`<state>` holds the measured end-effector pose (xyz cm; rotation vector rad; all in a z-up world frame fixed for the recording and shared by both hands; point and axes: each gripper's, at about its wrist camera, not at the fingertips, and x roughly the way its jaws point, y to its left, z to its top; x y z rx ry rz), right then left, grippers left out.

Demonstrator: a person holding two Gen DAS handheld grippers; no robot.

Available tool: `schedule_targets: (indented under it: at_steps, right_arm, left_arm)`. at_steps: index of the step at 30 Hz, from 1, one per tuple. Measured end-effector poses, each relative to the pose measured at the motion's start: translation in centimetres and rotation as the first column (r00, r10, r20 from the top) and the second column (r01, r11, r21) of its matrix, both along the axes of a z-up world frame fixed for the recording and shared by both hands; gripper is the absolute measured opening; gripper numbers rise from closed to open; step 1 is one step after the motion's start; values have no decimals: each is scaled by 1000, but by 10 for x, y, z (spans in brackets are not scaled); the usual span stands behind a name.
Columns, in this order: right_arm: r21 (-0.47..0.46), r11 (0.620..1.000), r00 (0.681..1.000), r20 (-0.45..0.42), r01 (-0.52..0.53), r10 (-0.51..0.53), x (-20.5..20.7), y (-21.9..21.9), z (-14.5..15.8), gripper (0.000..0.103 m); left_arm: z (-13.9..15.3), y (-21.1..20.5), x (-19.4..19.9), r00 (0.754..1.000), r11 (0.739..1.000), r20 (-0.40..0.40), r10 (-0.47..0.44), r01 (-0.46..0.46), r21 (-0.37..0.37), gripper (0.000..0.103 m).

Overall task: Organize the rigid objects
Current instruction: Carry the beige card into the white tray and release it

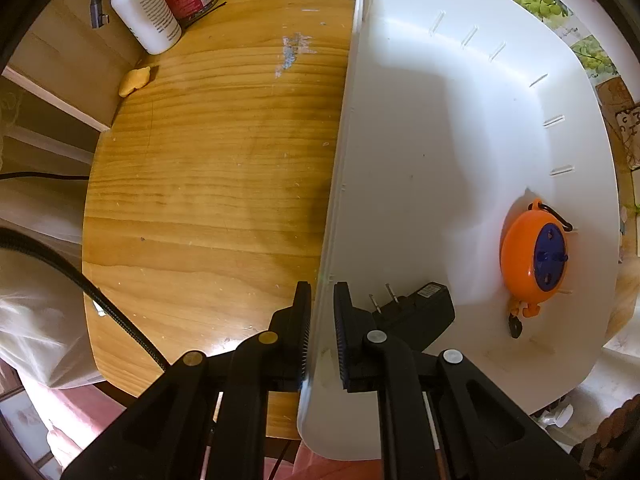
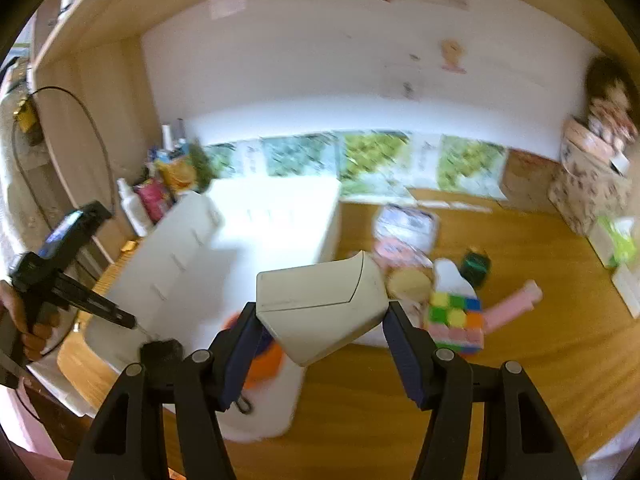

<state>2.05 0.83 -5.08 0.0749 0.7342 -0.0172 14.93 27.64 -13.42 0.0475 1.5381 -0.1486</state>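
Clamping a pale grey box (image 2: 320,304) with a slanted, wedge-like end, the right tongs (image 2: 322,344) hold it from both sides above the wooden table (image 2: 520,360), just to the right of the white bin (image 1: 420,128). The box is plain and smooth, with a thin seam line on its top face. The left tongs (image 1: 322,332) point straight down and are pressed together on the bin's left wall. Inside the bin lie an orange round reel (image 1: 534,256) with a blue centre and a black plug adapter (image 1: 416,308). A colourful cube (image 2: 454,322) sits on the table, right of the box.
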Motion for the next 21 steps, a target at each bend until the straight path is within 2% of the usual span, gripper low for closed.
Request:
schedule_targets:
  at_steps: [6,13,17,21]
  right_arm:
    - [20,995,995,25,-100,99,17,31,13,62]
    - [33,975,976,1,-218,218,36,74,4,62]
    - [76,965,967,-15,-251,253,43,86,-4,62]
    - [121,963,968,-43,-241,247,51,88,-13,63]
  left_arm:
    - [0,-4,-4,1000,999,10,-8,8,32,12]
    - [-1,-7,-5,1000,999,14,4,-4,45,12]
    - [1,-7,-7,1000,999,22,15,-16,41,12]
    - [2,-7,-9,1000,999,23,9,-10,45,12]
